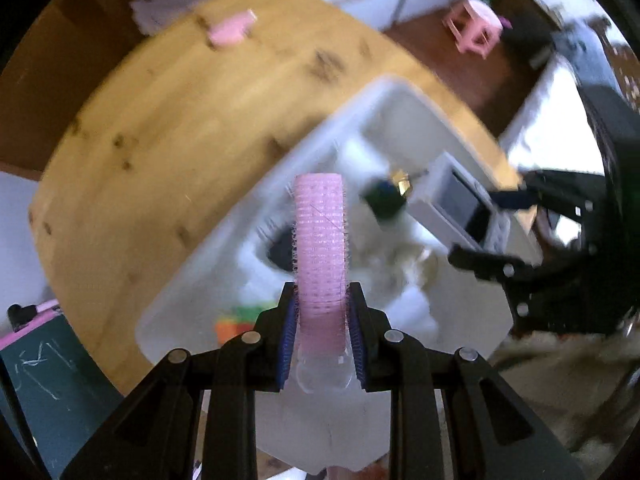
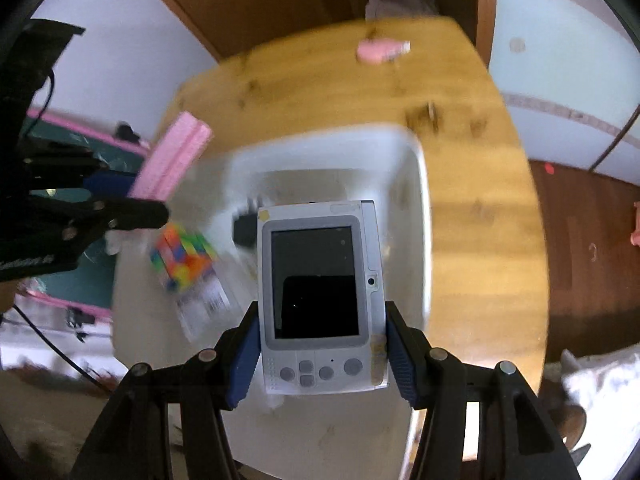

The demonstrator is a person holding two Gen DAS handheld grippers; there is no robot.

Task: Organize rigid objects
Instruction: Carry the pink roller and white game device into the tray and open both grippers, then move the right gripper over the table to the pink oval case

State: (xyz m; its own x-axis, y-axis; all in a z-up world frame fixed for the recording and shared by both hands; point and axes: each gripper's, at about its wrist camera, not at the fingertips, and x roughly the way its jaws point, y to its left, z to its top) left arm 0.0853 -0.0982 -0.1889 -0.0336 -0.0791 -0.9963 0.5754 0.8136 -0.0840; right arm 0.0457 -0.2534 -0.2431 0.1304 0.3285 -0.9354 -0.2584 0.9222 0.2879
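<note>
My left gripper [image 1: 322, 304] is shut on a pink hair roller [image 1: 320, 240] that sticks out lengthwise past the blue pads [image 1: 289, 344], above the white plastic bin [image 1: 384, 96]. The same roller [image 2: 172, 156] and left gripper [image 2: 132, 200] show at the left of the right wrist view. My right gripper [image 2: 322, 328] is shut on a grey handheld device with a dark screen [image 2: 320, 292], held over the bin [image 2: 420, 184]. That device [image 1: 460, 204] and the right gripper [image 1: 492, 228] appear at the right of the left wrist view. A colourful cube puzzle [image 2: 182, 260] lies inside the bin.
The bin sits on a round wooden table [image 1: 160, 120]. A small pink object [image 1: 232, 30] lies on the far part of the table. A pink stool [image 1: 476, 28] stands on the floor beyond. A green chalkboard with a pink frame [image 1: 44, 360] is beside the table.
</note>
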